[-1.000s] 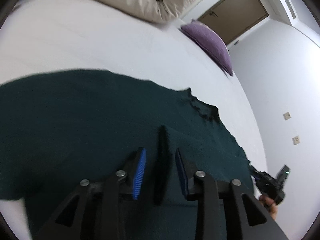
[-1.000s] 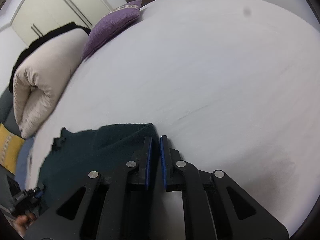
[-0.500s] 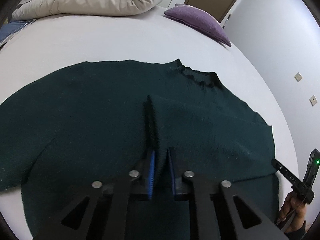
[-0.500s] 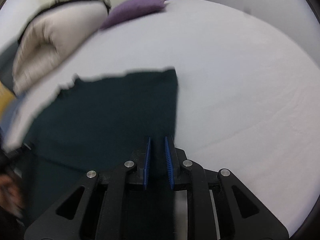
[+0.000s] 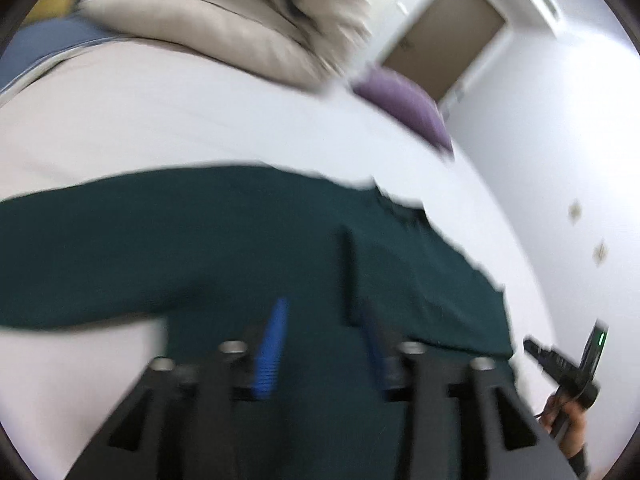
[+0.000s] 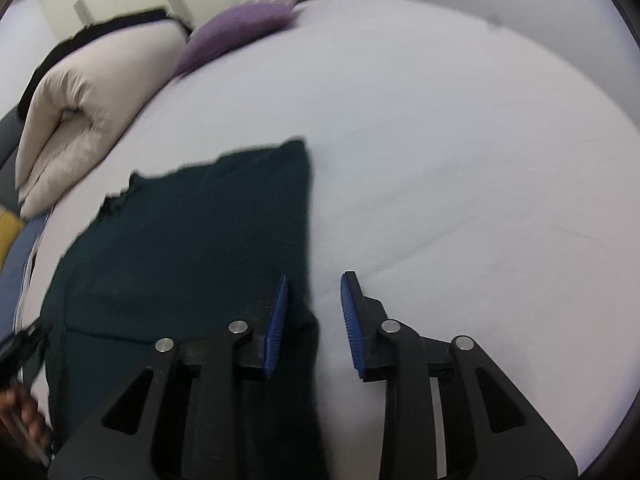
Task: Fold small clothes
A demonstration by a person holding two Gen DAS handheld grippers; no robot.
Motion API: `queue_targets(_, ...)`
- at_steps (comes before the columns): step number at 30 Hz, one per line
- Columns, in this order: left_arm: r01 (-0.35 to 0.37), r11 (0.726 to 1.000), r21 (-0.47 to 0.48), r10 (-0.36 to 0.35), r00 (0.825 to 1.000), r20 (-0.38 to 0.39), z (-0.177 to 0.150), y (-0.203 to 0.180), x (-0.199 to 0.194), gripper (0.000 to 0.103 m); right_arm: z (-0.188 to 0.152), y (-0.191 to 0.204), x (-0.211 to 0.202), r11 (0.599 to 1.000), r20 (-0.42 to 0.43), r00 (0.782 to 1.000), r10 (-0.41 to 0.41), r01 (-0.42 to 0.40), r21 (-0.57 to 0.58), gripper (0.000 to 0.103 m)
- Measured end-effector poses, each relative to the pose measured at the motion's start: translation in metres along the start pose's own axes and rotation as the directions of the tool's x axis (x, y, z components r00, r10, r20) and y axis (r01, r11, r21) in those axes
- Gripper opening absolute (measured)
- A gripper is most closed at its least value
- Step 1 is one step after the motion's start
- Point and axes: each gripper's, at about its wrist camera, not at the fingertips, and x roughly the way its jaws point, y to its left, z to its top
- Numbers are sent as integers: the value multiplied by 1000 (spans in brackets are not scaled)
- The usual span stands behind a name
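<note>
Both grippers released the sweater (image 6: 192,248) (neckline seemingly far-pointing).

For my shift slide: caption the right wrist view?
Open right gripper releasing dark green knitted sweater's folded edge on white bed.

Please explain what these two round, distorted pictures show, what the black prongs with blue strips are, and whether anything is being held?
There is no robot here: a person holds a two-finger gripper in each hand, and each carries a wide-angle camera looking forward along its fingers. The prongs are those fingers; the blue strips are grip pads.

One picture looks from the left gripper, the other from the right gripper. Both look down on a dark green sweater lying on a white bed, with a purple cushion and a rolled beige duvet farther back.

Both sets of jaws have just been opening and now stand apart, so nothing is held. The sweater's edge lies between the right gripper's pads without being pinched.
</note>
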Motion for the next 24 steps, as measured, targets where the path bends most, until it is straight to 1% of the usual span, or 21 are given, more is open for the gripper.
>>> queue_targets(1, 0, 999, -49, 2, 999, 34, 2, 20, -20, 54, -2, 3, -13, 1000, 29, 999, 25, -25, 5, 28)
queue_targets(2, -3, 992, -126, 13, 997, 79, 2, 51, -46, 58, -7, 10, -30, 999, 64, 996, 54, -54, 4, 35)
queue_targets(3, -7, 982, -186, 27, 994, 107, 2, 75, -63, 60, -9, 14, -40, 997, 87, 994, 72, -72, 3, 48)
queue_targets(4, -9, 963, -270, 49, 988, 144, -1, 107, -83, 63, -14, 21, -51, 995, 115, 988, 99, -100, 0, 53)
queue_targets(5, -8, 941, -337, 69, 983, 170, -4, 134, -98, 67, -19, 31, -63, 991, 141, 980, 137, -137, -14, 61)
queue_targets(6, -7, 920, -391, 85, 979, 183, -7, 158, -107, 68, -25, 43, -73, 984, 154, 972, 180, -177, -35, 67)
queue_targets(7, -2, 889, -458, 98, 978, 186, -10, 182, -114, 69, -31, 56, -79, 975, 153, 963, 221, -214, -57, 70)
queue_targets(8, 18, 846, -534, 98, 977, 188, -16, 207, -122, 69, -36, 66, -82, 967, 146, 957, 252, -244, -72, 70)
queue_targets(10, 81, 763, -641, 90, 969, 230, -29, 244, -134, 70, -43, 89, -83, 949, 110, 943, 313, -306, -80, 70)
queue_targets(11, 89, 716, -692, 117, 962, 245, -35, 262, -139, 74, -48, 100, -82, 937, 86, 934, 348, -342, -75, 70)
queue_targets(13, 103, 655, -748, 158, 950, 269, -40, 281, -144, 77, -56, 117, -78, 918, 49, 918, 394, -391, -61, 70)
queue_targets(14, 124, 627, -769, 170, 942, 291, -40, 291, -144, 77, -60, 126, -76, 914, 35, 914, 404, -402, -59, 70)
queue_targets(16, 125, 598, -792, 192, 937, 293, -35, 299, -139, 77, -67, 140, -75, 907, 17, 908, 418, -417, -69, 70)
queue_targets(18, 124, 580, -805, 216, 929, 299, -25, 304, -136, 76, -74, 152, -75, 898, 7, 900, 435, -433, -77, 70)
queue_targets(19, 113, 583, -805, 234, 925, 299, -17, 306, -132, 69, -77, 156, -75, 895, 7, 898, 440, -438, -80, 70)
queue_targets(20, 103, 582, -807, 243, 925, 293, -14, 309, -129, 44, -78, 159, -75, 890, 8, 893, 450, -448, -85, 70)
queue_targets(21, 98, 565, -819, 236, 932, 274, -12, 314, -123, 25, -80, 162, -76, 885, 11, 888, 460, -458, -89, 70)
queue_targets(22, 110, 544, -832, 214, 940, 265, -10, 316, -117, 8, -82, 164, -78, 882, 14, 885, 466, -463, -91, 70)
queue_targets(23, 127, 536, -835, 203, 941, 273, -8, 316, -113, 7, -82, 164, -80, 881, 17, 884, 468, -464, -93, 70)
queue_targets(24, 109, 565, -818, 217, 937, 274, -2, 308, -116, 7, -83, 162, -81, 882, 21, 885, 465, -462, -95, 70)
